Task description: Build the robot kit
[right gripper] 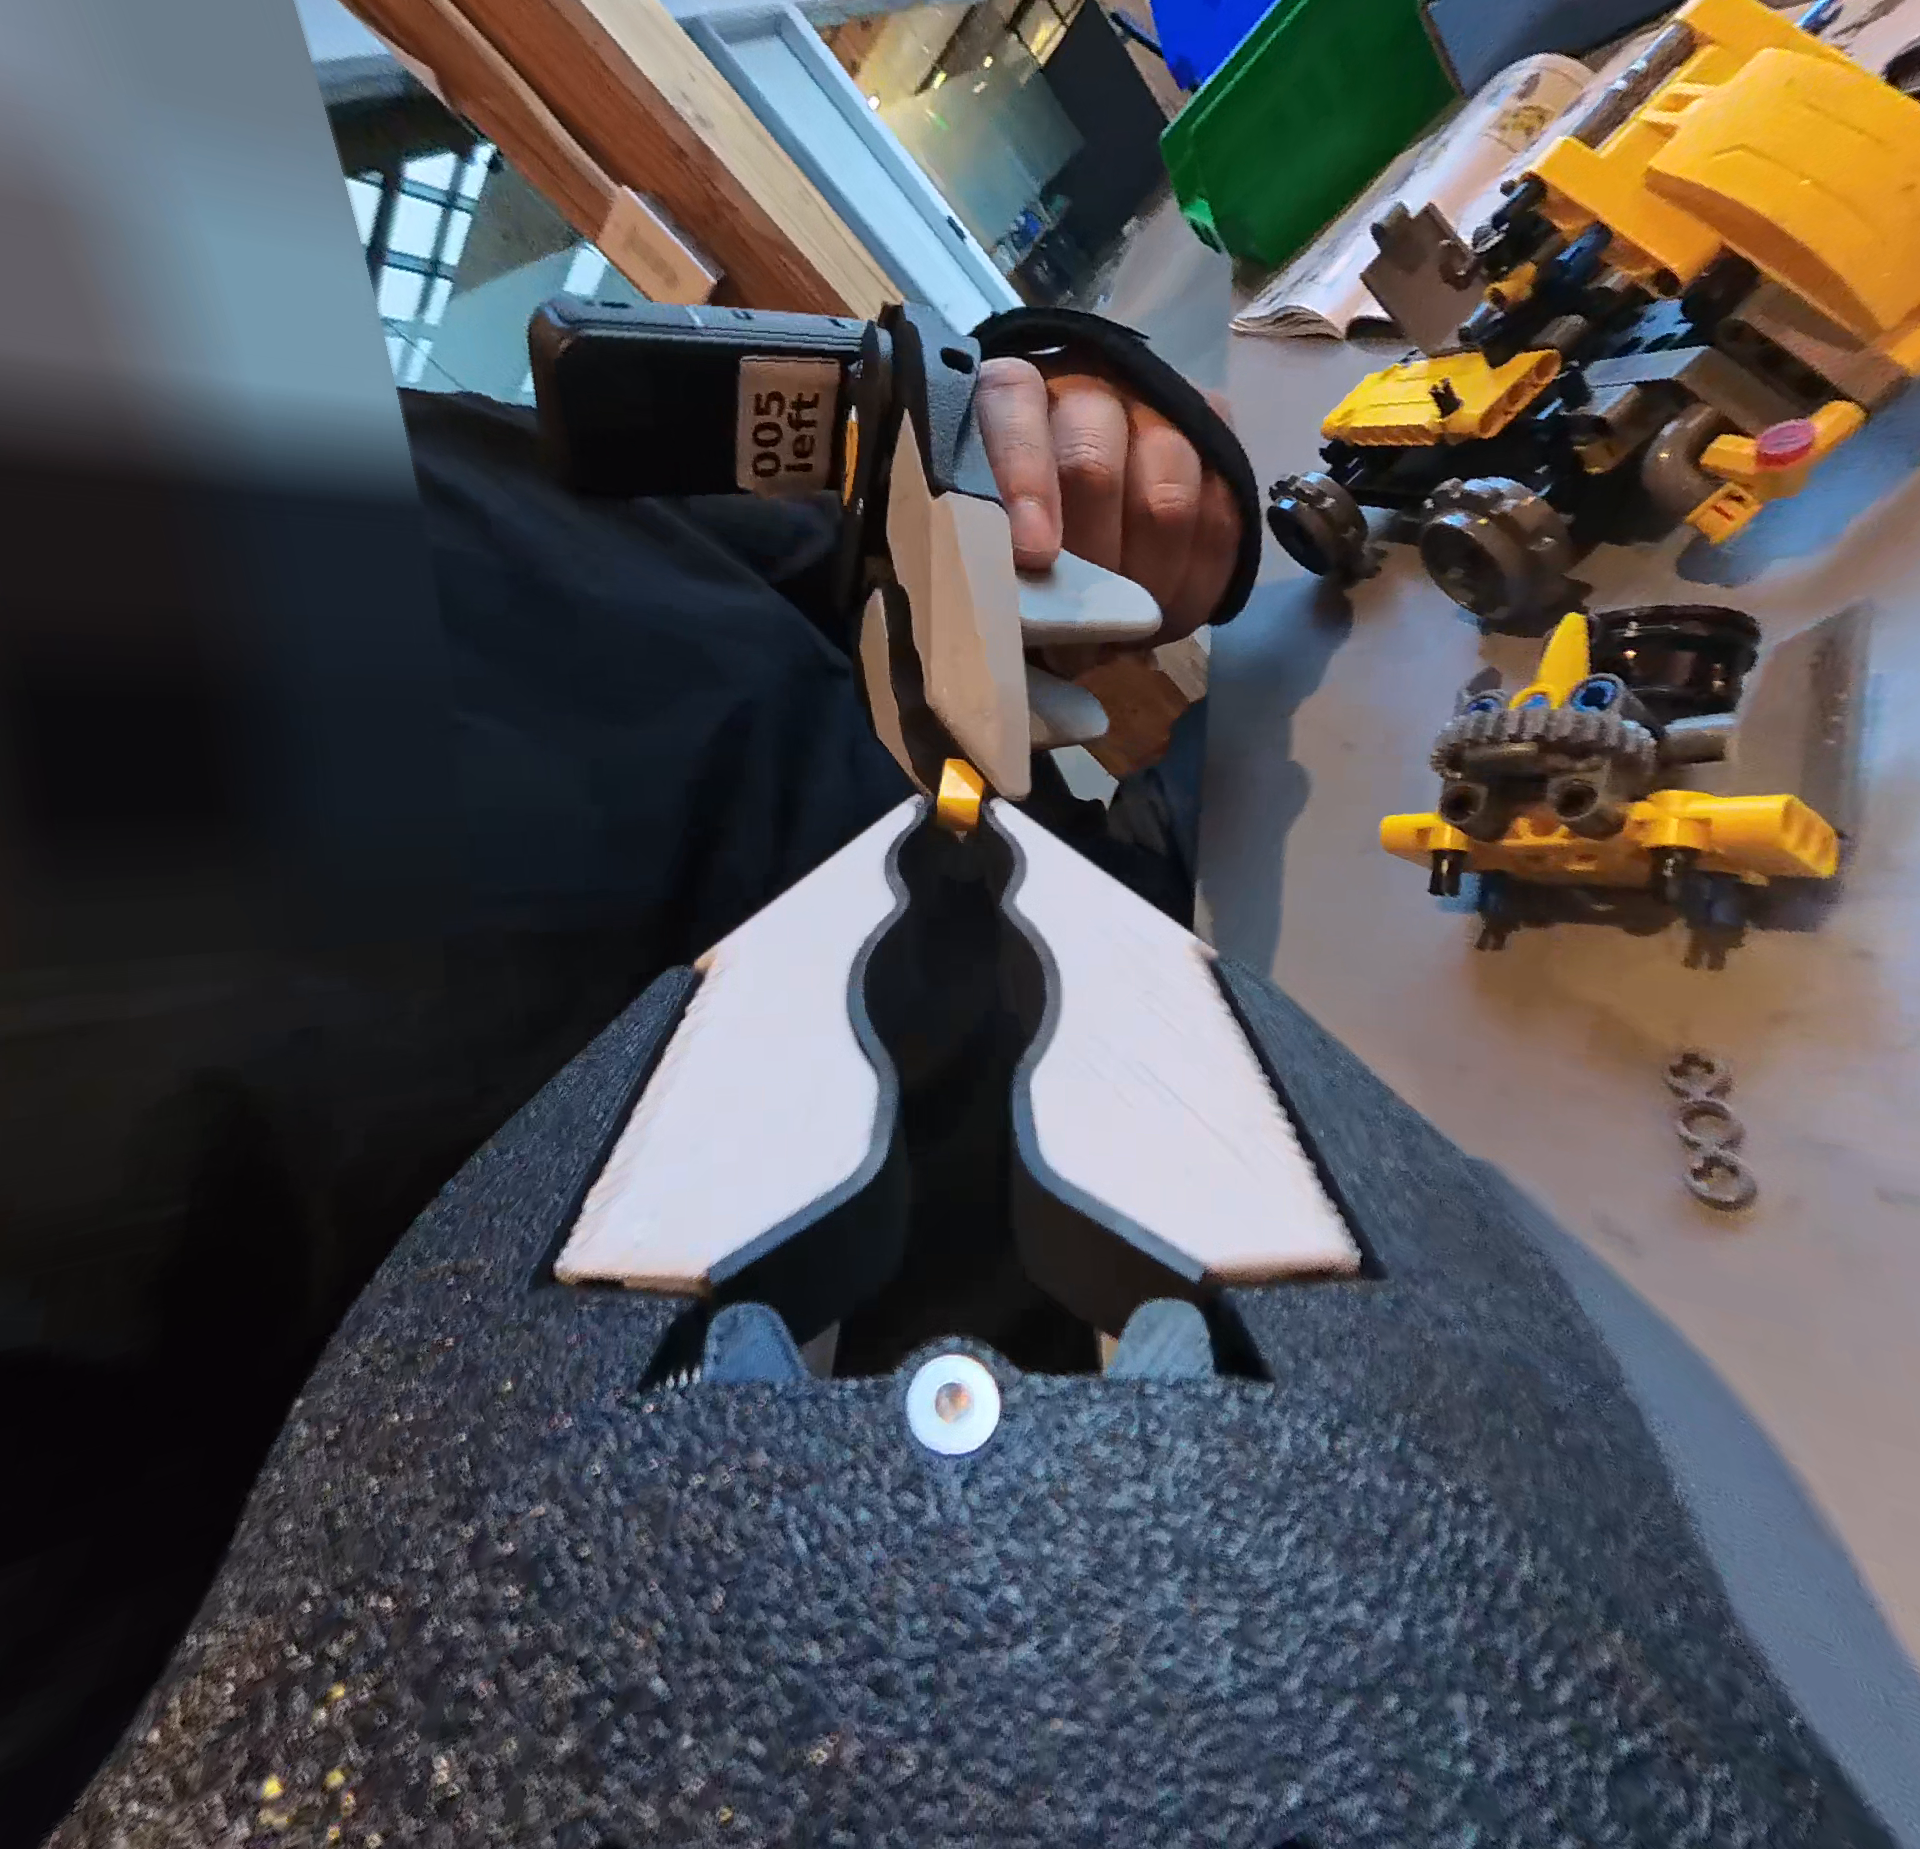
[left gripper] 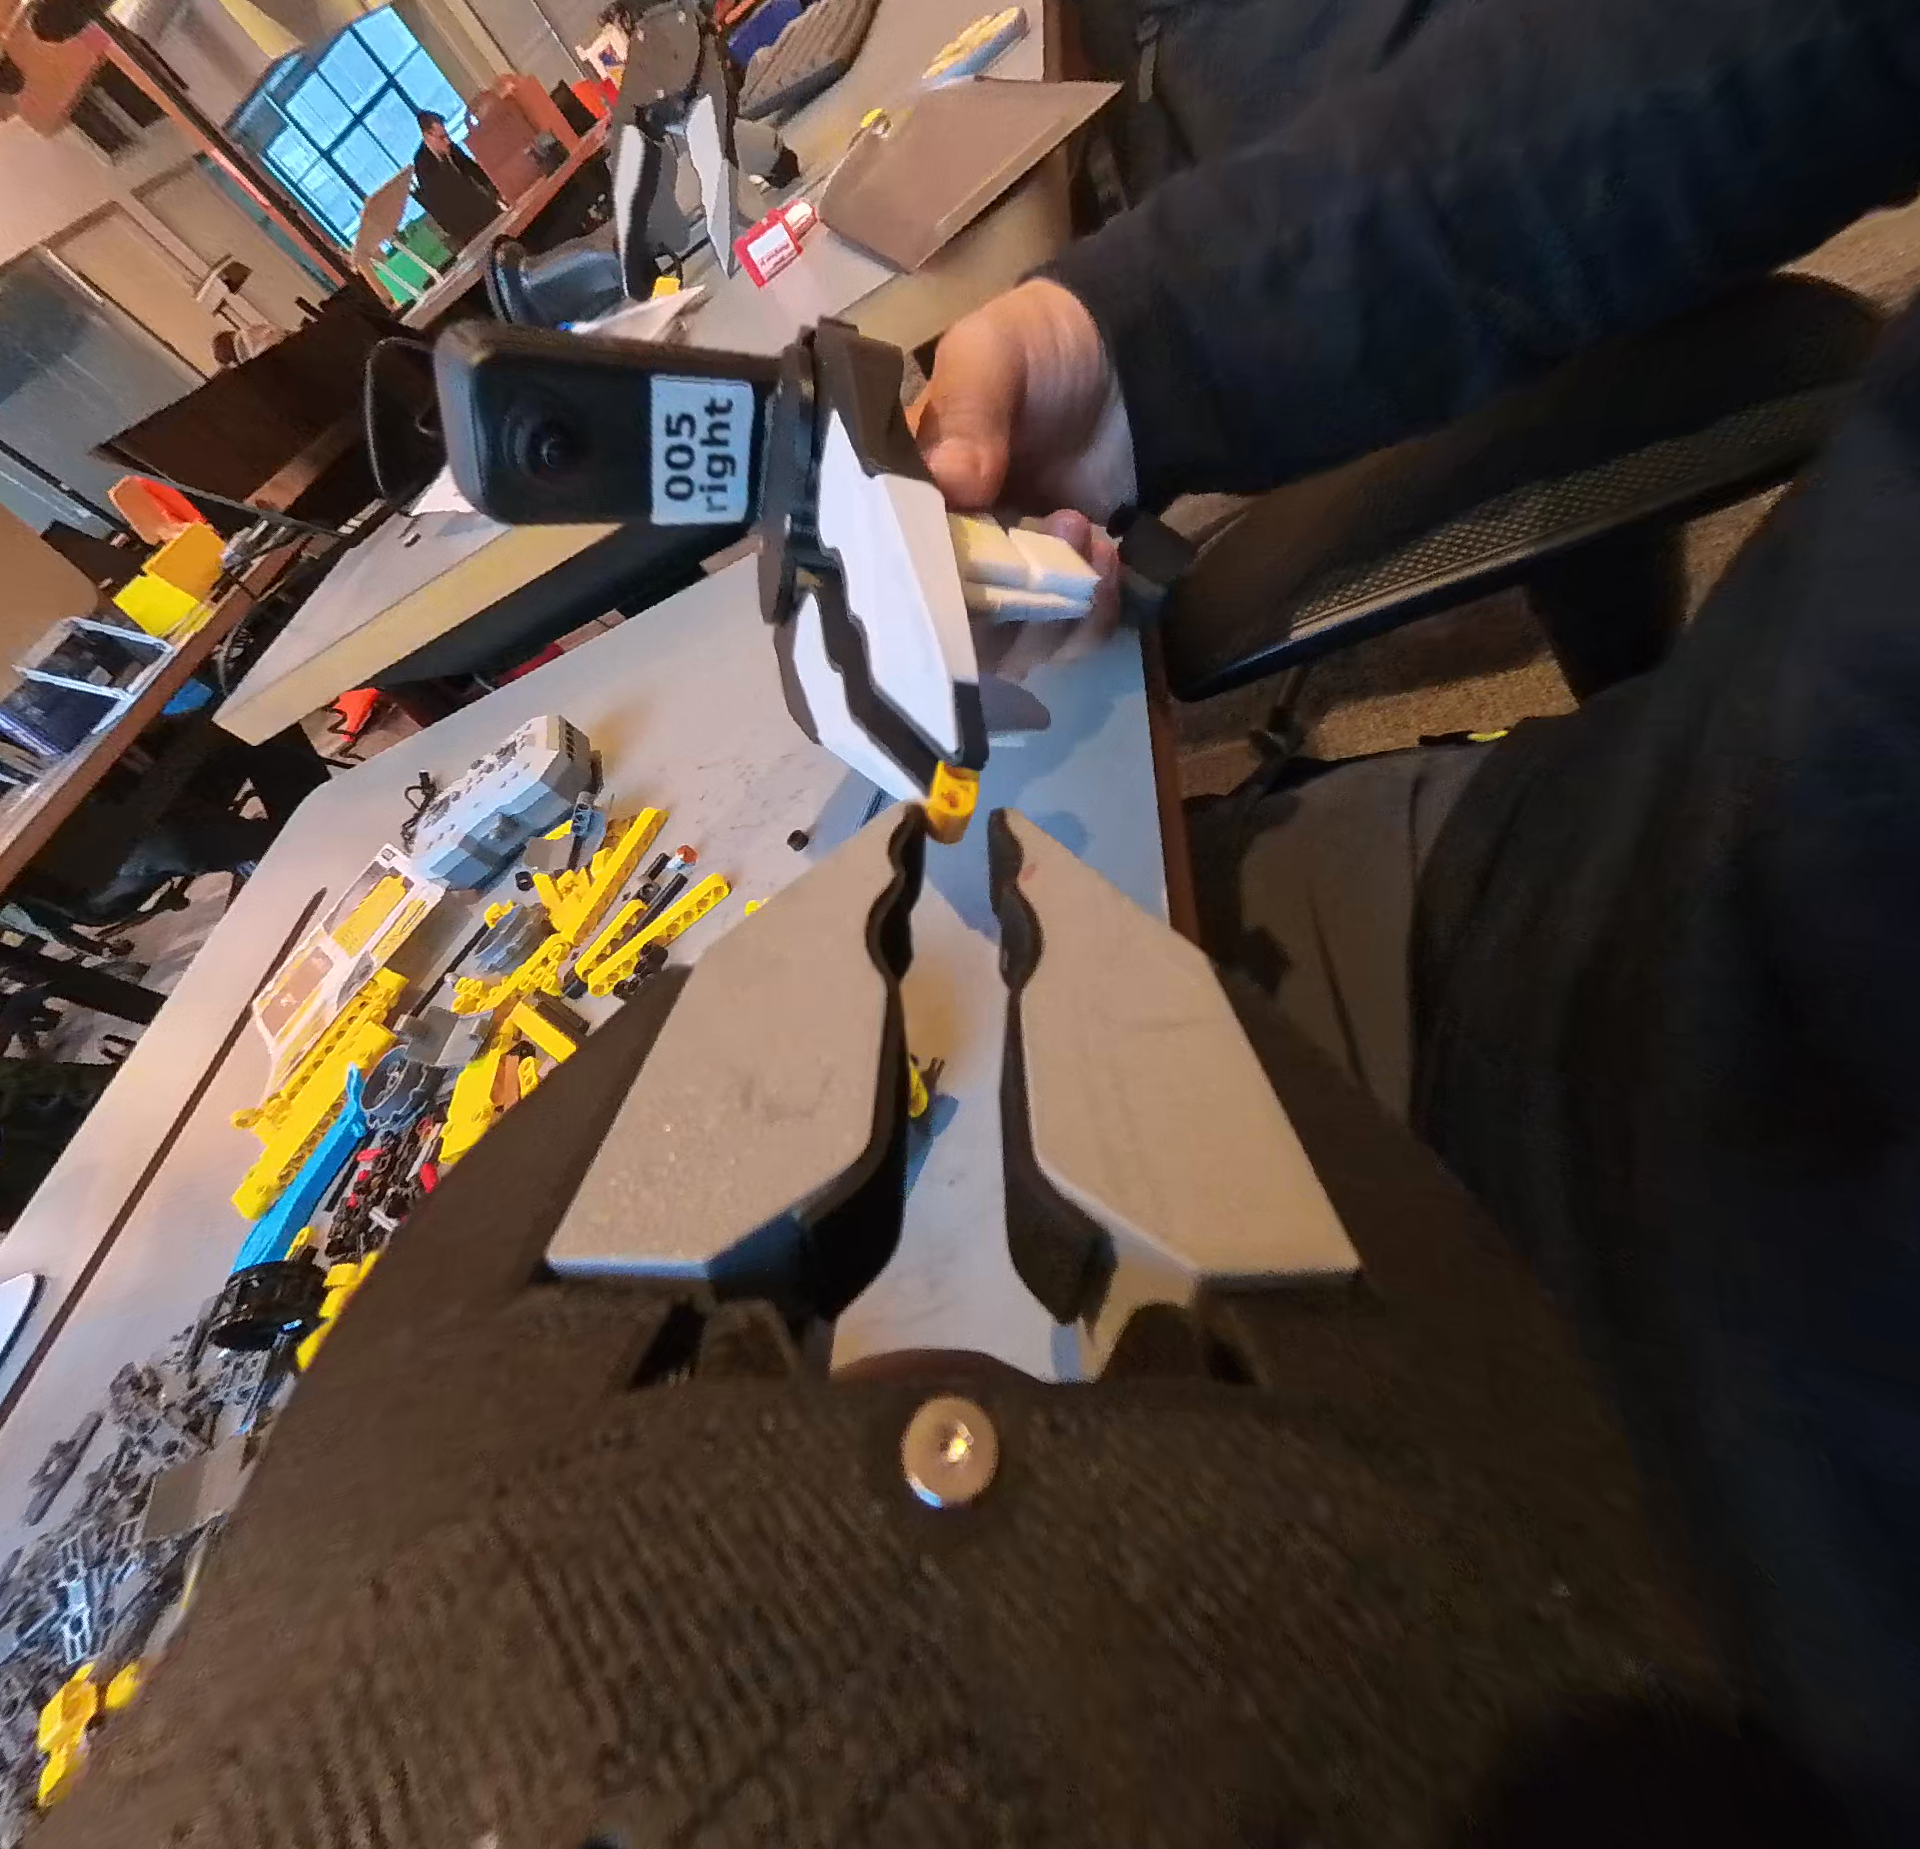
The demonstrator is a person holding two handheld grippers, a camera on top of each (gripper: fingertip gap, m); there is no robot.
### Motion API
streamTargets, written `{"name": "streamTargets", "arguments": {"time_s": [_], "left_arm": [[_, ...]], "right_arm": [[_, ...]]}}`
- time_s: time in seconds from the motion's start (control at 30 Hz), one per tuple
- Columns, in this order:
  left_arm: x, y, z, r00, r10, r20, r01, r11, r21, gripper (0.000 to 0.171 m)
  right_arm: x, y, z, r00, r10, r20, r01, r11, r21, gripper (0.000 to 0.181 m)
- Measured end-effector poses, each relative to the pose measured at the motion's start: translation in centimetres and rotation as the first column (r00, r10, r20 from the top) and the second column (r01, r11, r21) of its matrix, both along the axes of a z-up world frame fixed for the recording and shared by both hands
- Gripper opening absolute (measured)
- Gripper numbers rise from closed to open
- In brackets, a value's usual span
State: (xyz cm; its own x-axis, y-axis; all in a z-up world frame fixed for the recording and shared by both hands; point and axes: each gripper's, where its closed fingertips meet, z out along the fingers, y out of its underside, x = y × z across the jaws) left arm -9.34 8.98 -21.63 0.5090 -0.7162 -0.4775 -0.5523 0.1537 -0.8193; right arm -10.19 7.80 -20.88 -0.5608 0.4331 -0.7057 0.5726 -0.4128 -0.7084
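A small yellow building piece (left gripper: 954, 800) is held in the air above the grey table (left gripper: 727, 719), between both grippers, which meet tip to tip. My left gripper (left gripper: 956, 820) has its jaws narrowly apart, closed around the piece's lower end. My right gripper (left gripper: 951, 760) comes down from above, held by a hand (left gripper: 1023, 397), and pinches the piece's upper end. In the right wrist view the same piece (right gripper: 958, 797) sits between my right gripper's tips (right gripper: 956, 814), with the left gripper (right gripper: 961, 771) and its hand (right gripper: 1122, 490) above it.
A heap of yellow, blue and black building parts (left gripper: 436, 1020) lies left on the table. A partly built yellow vehicle (right gripper: 1621, 345), a smaller yellow and grey assembly (right gripper: 1600, 823), a black tyre (right gripper: 1673, 656) and a grey chain piece (right gripper: 1714, 1134) lie at the right. A chair armrest (left gripper: 1507, 552) is nearby. The tips of both grippers are at nearly the same place.
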Motion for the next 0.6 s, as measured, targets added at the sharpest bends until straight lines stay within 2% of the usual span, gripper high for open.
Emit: {"name": "streamTargets", "arguments": {"time_s": [0.17, 0.27, 0.37, 0.5, 0.6], "left_arm": [[0.0, -0.2, 0.6, 0.999, -0.019, 0.049, 0.02, 1.0, -0.018, 0.006], [-0.3, 0.1, 0.1, 1.0, 0.014, 0.015, -0.014, 1.0, -0.021, 0.006], [-1.4, 1.2, -0.8, 0.993, 0.106, -0.046, -0.107, 0.993, -0.039, 0.005], [-2.7, 2.5, -1.8, 0.964, 0.22, -0.147, -0.225, 0.974, -0.023, 0.004], [-2.7, 2.9, -1.9, 0.941, 0.261, -0.214, -0.258, 0.965, 0.04, 0.005]], "right_arm": [[-0.1, -0.3, 0.2, 1.0, 0.017, -0.014, -0.018, 0.998, -0.064, 0.008], [-0.3, 0.1, -0.2, 1.0, -0.013, 0.001, 0.013, 0.999, -0.052, 0.008], [-1.3, 2.1, -1.6, 0.986, -0.163, 0.047, 0.159, 0.984, 0.084, 0.012], [-1.9, 4.5, -2.9, 0.915, -0.398, 0.063, 0.359, 0.877, 0.32, 0.011], [-1.7, 3.5, -1.3, 0.91, -0.413, 0.036, 0.387, 0.877, 0.286, 0.016]]}}
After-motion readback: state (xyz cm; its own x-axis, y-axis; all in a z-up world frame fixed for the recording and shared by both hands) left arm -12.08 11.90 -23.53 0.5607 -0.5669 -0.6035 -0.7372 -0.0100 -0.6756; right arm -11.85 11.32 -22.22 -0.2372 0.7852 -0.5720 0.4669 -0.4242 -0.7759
